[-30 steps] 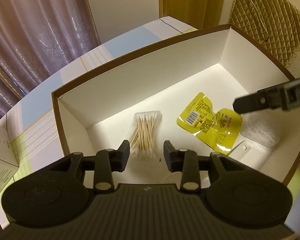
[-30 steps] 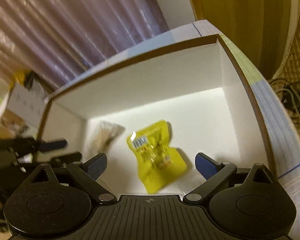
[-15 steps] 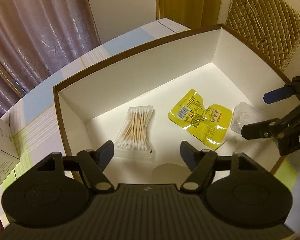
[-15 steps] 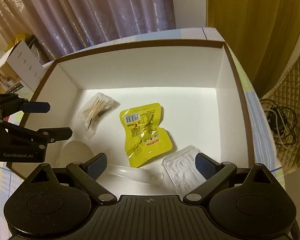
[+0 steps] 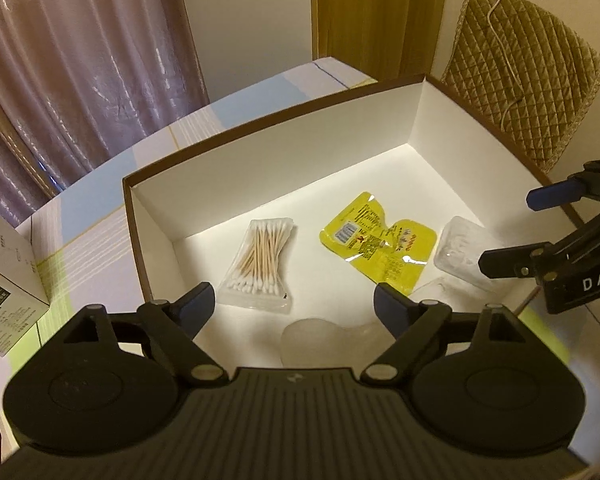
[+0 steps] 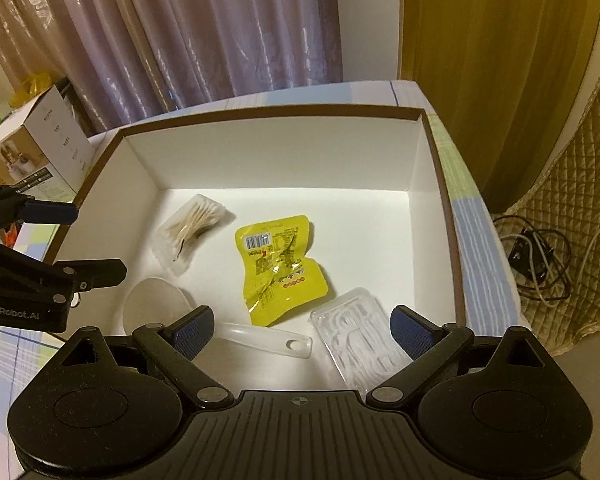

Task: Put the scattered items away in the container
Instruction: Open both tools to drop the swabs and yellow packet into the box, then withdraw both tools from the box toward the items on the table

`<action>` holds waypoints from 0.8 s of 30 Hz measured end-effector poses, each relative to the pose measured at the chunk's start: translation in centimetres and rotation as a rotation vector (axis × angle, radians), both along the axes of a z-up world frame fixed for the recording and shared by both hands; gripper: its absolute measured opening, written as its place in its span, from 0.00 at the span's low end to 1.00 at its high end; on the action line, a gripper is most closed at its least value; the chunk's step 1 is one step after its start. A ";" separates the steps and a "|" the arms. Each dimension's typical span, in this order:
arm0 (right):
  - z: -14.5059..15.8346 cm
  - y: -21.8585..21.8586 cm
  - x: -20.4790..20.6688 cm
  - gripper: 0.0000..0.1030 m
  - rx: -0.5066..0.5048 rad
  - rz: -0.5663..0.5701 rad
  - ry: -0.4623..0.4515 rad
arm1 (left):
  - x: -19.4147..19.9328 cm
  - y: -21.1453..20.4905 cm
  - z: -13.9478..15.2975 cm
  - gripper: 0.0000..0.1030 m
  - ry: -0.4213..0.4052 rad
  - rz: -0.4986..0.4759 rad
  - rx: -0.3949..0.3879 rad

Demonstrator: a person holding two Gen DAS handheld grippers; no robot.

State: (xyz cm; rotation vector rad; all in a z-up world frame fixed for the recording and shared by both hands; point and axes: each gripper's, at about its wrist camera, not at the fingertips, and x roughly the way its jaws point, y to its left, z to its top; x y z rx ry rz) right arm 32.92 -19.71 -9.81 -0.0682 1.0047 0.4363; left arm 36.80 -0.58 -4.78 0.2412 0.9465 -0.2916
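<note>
Pale striped tabletop is carrying a small carton at the left and a wide white box with a brown rim in the middle. Inside the box, from left to right, a bag of cotton swabs, a clear spoon, a yellow sachet and a clear floss-pick case are lying flat on its floor. The left gripper is hovering over the near edge, its jaws having just been opening wide with nothing between them, and the right gripper is holding its jaws wide apart too, gripping nothing.
</note>
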 end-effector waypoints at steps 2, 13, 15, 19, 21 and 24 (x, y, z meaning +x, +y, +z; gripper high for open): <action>0.3 -0.1 -0.3 0.97 0.002 -0.001 -0.006 | -0.4 -0.1 0.4 0.83 -0.010 0.000 0.004; 1.9 -0.8 -2.5 0.97 0.012 -0.008 -0.043 | -3.4 -0.3 2.5 0.86 -0.056 0.013 0.007; 2.2 -0.9 -2.9 0.97 0.012 -0.007 -0.047 | -4.0 -0.3 2.9 0.87 -0.064 0.017 0.008; 2.6 -1.0 -3.7 0.97 0.011 -0.006 -0.056 | -5.2 -0.2 3.5 0.88 -0.074 0.024 0.000; 2.8 -1.0 -4.1 0.97 0.013 -0.003 -0.060 | -5.8 -0.2 3.8 0.88 -0.081 0.026 0.001; 3.0 -1.1 -4.8 0.97 0.016 0.002 -0.066 | -6.7 -0.3 4.1 0.89 -0.093 0.033 0.004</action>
